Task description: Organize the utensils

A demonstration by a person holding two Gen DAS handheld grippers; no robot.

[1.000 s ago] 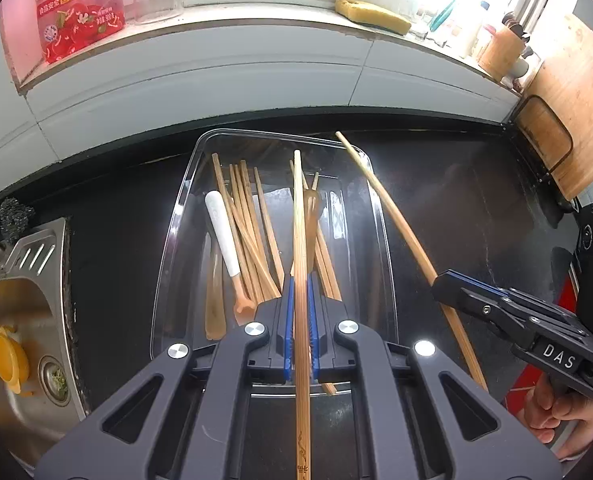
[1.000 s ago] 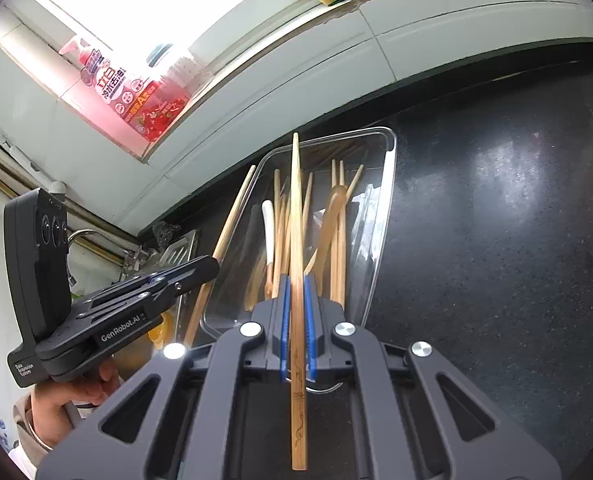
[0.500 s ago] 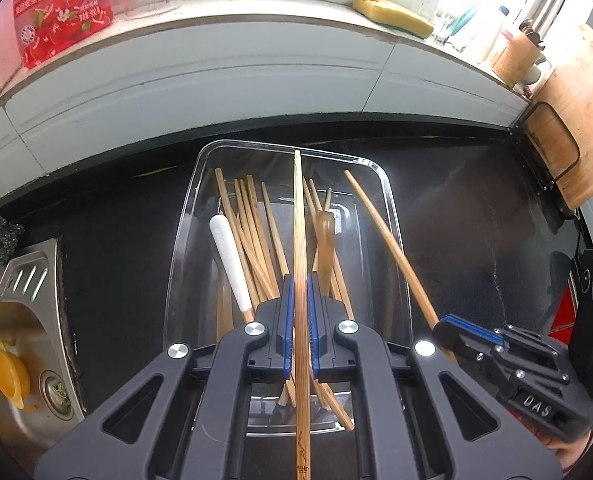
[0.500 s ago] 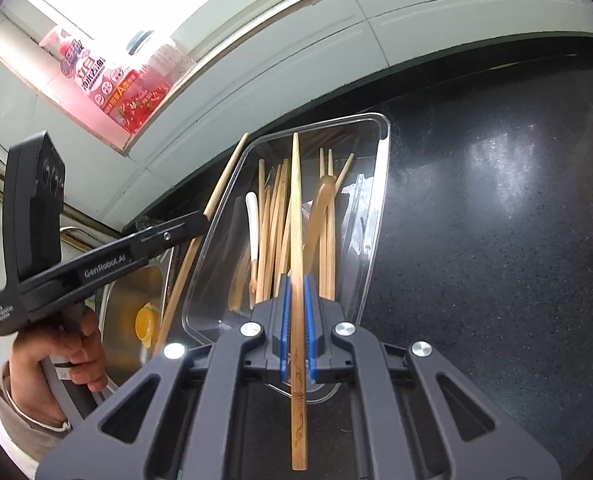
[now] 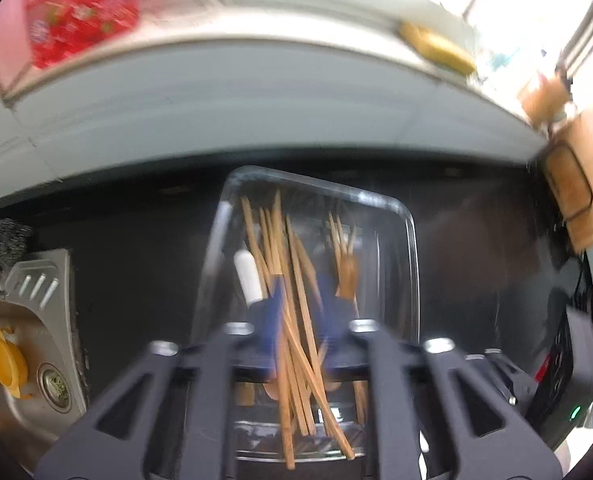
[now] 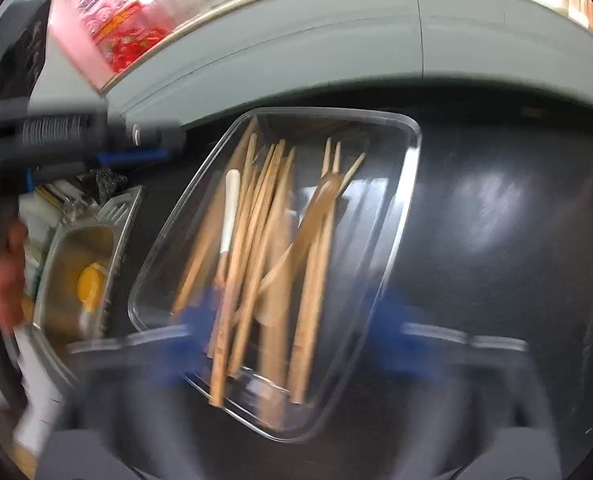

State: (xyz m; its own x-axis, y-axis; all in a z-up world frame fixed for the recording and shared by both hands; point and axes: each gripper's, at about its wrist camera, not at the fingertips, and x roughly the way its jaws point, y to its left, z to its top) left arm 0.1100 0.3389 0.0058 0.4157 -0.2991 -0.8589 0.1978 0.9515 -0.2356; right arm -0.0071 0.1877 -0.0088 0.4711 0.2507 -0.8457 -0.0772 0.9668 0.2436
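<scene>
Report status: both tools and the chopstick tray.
Left tool and right tool both opening, nothing pinched. Chopsticks lie loose in the clear tray. Nothing in the way over the tray; views blurred.

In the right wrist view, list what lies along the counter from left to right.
Hand → sink with a yellow stopper → clear tray of wooden chopsticks → bare black countertop.
</scene>
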